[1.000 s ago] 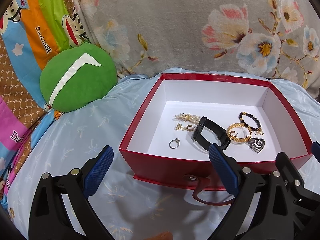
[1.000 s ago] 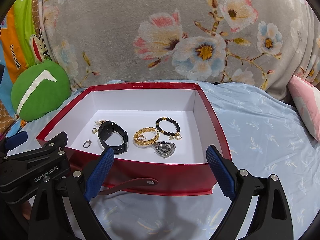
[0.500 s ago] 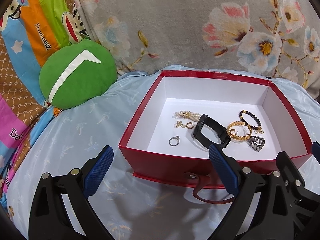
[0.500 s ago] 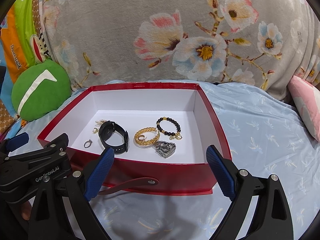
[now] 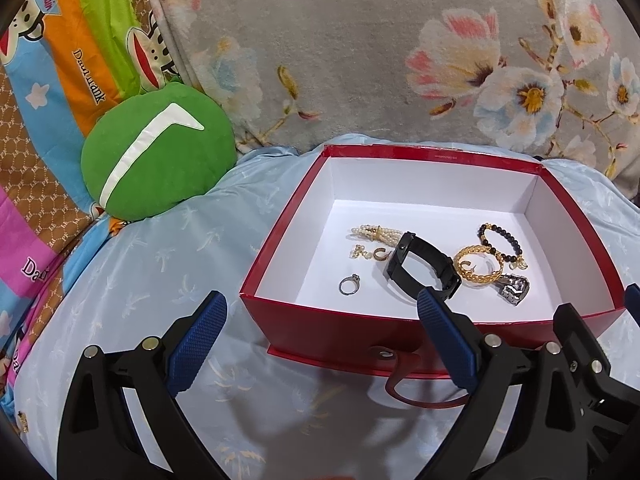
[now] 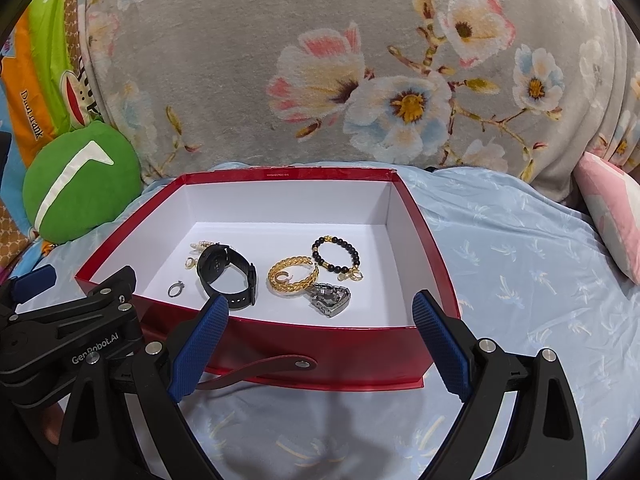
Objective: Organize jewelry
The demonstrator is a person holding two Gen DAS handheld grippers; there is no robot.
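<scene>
Both my left tongs (image 5: 320, 330) and right tongs (image 6: 320, 330) hang spread and empty before the red box (image 6: 320, 344) of jewelry.

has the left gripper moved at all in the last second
Yes, slightly. In the left wrist view the red box and green cushion have both slid left and slightly down, so the left gripper has shifted a little.

Box (image 6: 304, 336) on bedsheet (image 6: 520, 272); round cushion (image 6: 76, 188) behind-left. In box: ring (image 6: 175, 289) leftmost, watch (image 6: 228, 274) centre, bangle (image 6: 292, 276) right, beaded bracelet (image 6: 336, 254) behind bangle. Earrings (image 5: 370, 253), probably, behind ring.
</scene>
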